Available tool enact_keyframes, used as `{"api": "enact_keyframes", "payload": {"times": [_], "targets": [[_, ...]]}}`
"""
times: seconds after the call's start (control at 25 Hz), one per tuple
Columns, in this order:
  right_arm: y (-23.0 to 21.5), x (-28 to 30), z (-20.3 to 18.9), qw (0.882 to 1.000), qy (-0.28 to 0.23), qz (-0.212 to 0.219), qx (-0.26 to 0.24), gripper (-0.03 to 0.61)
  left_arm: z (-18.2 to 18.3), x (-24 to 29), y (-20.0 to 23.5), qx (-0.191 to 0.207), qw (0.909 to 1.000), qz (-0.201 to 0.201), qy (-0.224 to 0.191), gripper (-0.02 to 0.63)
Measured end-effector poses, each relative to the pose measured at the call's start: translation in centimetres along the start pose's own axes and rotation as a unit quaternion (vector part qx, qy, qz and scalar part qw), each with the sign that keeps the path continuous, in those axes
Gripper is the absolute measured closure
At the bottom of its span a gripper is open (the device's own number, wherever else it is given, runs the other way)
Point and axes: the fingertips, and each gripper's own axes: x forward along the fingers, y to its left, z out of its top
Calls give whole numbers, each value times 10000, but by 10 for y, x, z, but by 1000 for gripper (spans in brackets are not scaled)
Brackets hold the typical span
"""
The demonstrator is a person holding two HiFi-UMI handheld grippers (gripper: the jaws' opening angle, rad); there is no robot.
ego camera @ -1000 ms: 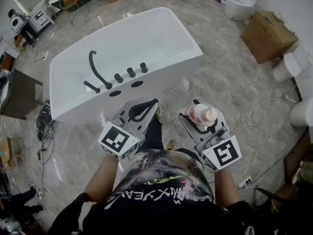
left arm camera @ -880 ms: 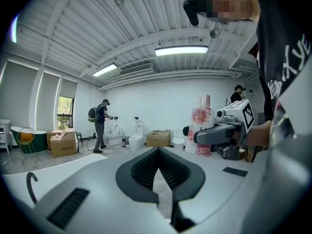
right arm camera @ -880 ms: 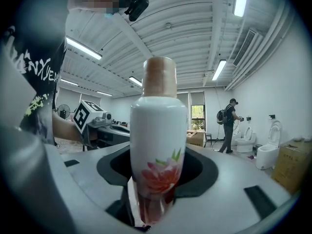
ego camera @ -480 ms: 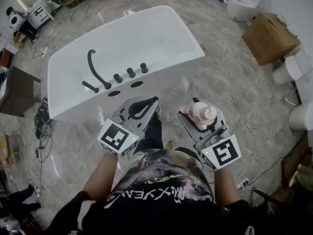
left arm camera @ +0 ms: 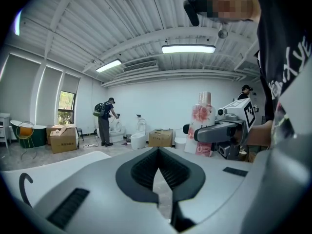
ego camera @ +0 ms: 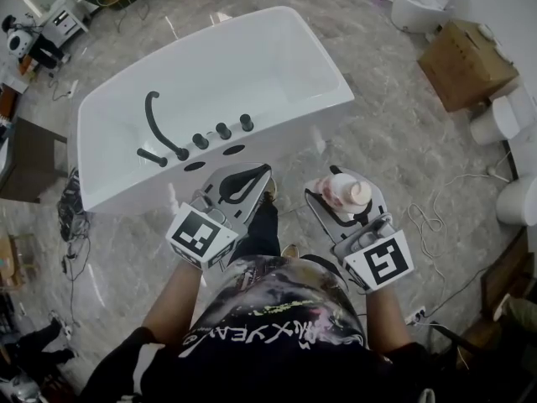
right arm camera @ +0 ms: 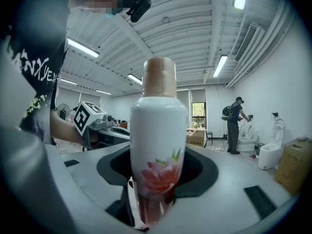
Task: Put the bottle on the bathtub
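A white bottle (ego camera: 346,193) with a pink flower print and a tan cap stands upright between the jaws of my right gripper (ego camera: 336,187), which is shut on it. In the right gripper view the bottle (right arm camera: 158,145) fills the middle, hiding the right gripper's (right arm camera: 156,179) tips. My left gripper (ego camera: 252,175) is held beside it, jaws together and nothing in them; its tips meet in the left gripper view (left arm camera: 158,172), where the bottle (left arm camera: 201,123) shows to the right. The white bathtub (ego camera: 277,141) stands just ahead, with a black faucet (ego camera: 159,133) and knobs on its near deck.
A cardboard box (ego camera: 466,61) and toilets (ego camera: 415,7) (ego camera: 495,116) (ego camera: 516,196) stand to the right. Cables (ego camera: 436,212) trail over the marble floor. A dark cabinet (ego camera: 29,162) sits at the left. A person with a backpack (left arm camera: 104,123) works far off.
Both grippers have come forward towards the bathtub, side by side, and the tub's near deck now lies closer to them. The bottle stays in the right gripper.
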Motion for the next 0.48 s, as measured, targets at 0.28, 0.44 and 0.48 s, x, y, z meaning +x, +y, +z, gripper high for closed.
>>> {"api": "enact_keyframes", "payload": {"times": [0.28, 0.44, 0.48], "targets": [[-35, 49, 2, 9999, 51, -69, 61, 356, -3, 34, 52, -112, 9999, -94, 52, 603], [-65, 71, 10, 9998, -7, -160, 82, 356, 3, 62, 76, -142, 9997, -176, 33, 603], [-72, 76, 11, 9998, -12, -177, 88, 356, 4, 69, 82, -153, 9997, -186, 33, 603]]}}
